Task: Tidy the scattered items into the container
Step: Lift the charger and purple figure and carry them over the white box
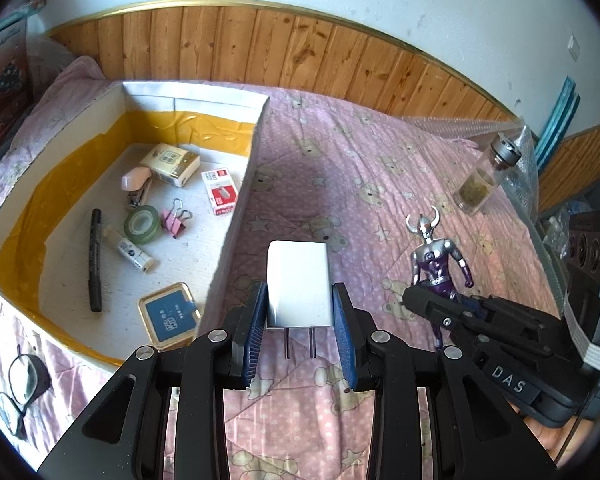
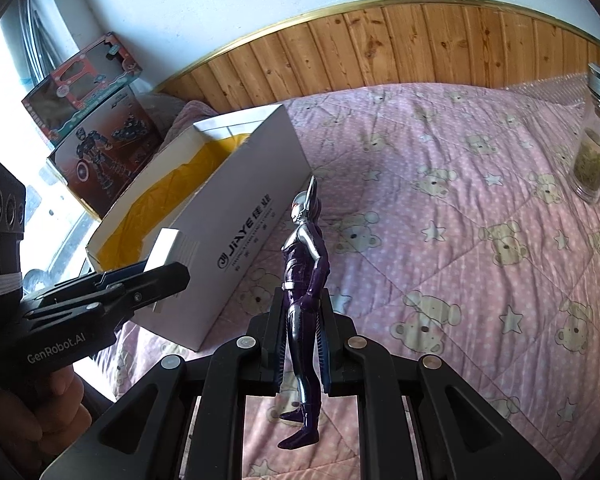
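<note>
Claws grip charger [image 1: 298,284] and figurine [image 2: 304,276] beside box [image 1: 236,208]

The right gripper [image 2: 300,344] is clamped on the legs of a purple and silver toy figure [image 2: 303,276], which stands upright between its pads with its feet hanging below them, above a pink bedspread [image 2: 440,240] printed with bears and stars. To the left, the left gripper [image 2: 162,276], held by a person's hand [image 2: 40,412], grips a white charger block [image 2: 168,250] just beside the near wall of a white cardboard box [image 2: 252,236] lined with yellow. A glass jar [image 2: 594,152] with a metal lid stands at the far right. Boxed toys [image 2: 96,120] are stacked behind the cardboard box, against the wall.
</note>
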